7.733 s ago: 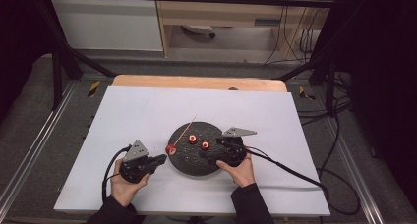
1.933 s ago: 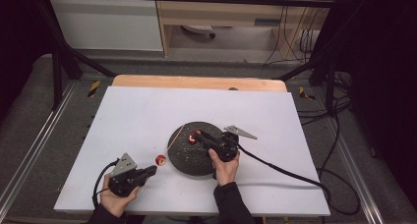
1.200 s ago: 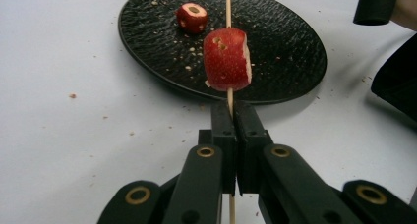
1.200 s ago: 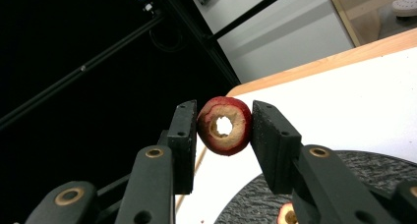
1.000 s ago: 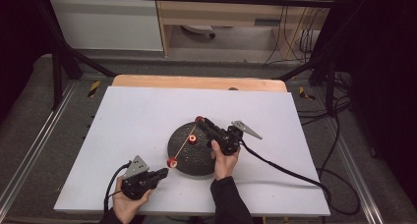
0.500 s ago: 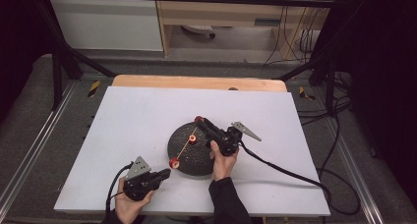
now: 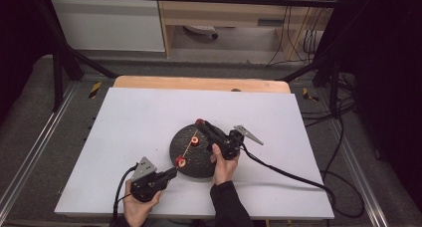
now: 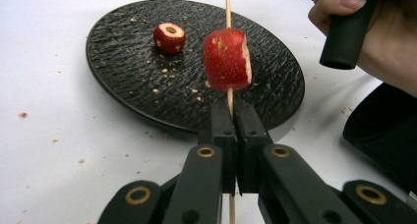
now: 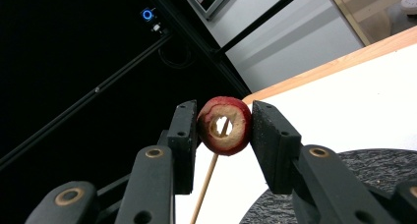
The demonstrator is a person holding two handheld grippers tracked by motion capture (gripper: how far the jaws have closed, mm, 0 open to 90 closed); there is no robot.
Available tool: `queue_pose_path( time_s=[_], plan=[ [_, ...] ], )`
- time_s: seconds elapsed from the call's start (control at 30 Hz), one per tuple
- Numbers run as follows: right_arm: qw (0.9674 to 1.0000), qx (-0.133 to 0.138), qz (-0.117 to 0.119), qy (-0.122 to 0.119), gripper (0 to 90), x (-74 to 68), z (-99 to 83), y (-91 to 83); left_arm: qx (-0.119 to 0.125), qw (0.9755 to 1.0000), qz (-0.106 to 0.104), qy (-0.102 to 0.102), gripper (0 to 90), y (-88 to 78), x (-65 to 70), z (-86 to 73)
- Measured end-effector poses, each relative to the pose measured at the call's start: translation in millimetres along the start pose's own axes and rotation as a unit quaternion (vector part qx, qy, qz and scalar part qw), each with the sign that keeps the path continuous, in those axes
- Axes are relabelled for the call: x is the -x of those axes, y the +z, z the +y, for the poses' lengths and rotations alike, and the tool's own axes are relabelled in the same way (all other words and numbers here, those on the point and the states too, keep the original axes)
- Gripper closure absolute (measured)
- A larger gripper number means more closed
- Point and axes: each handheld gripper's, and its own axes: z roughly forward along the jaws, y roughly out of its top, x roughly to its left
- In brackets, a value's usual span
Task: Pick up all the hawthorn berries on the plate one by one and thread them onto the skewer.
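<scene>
A thin wooden skewer (image 8: 228, 8) is clamped in my left gripper (image 8: 235, 118), which is shut on its lower part. A red fruit chunk (image 8: 227, 59) is threaded on it just above the jaws. In the high view this gripper (image 7: 171, 171) sits at the front left edge of the black plate (image 7: 209, 162), with the skewer slanting across it. My right gripper (image 9: 225, 126) is shut on a red cored fruit ring (image 9: 231, 135), held above the plate's far side (image 7: 200, 122). The skewer (image 9: 206, 184) shows behind the ring's hole. Another cored piece (image 8: 169, 37) lies on the plate.
The plate (image 8: 123, 71) carries small crumbs, and more are scattered on the white tabletop (image 7: 124, 127). A cable (image 7: 288, 174) trails right from the right gripper. The person's right hand (image 8: 388, 42) is close beyond the skewer. The table's wooden far edge (image 7: 199, 82) borders dark floor.
The right gripper has lifted a fruit ring off the plate. The left gripper has brought the skewer with its chunk in from the left to the plate's edge. Little movement in the last half second.
</scene>
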Motion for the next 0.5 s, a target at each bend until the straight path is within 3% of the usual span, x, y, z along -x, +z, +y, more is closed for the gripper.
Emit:
queue_pose_path(
  time_s=[0.5],
  plan=[
    [0.9995, 0.028, -0.008, 0.008, 64.5, -2.6, 4.2, -1.5, 0.022, 0.9995, 0.017, -0.012, 88.2, 4.4, 12.3, 0.4]
  ],
)
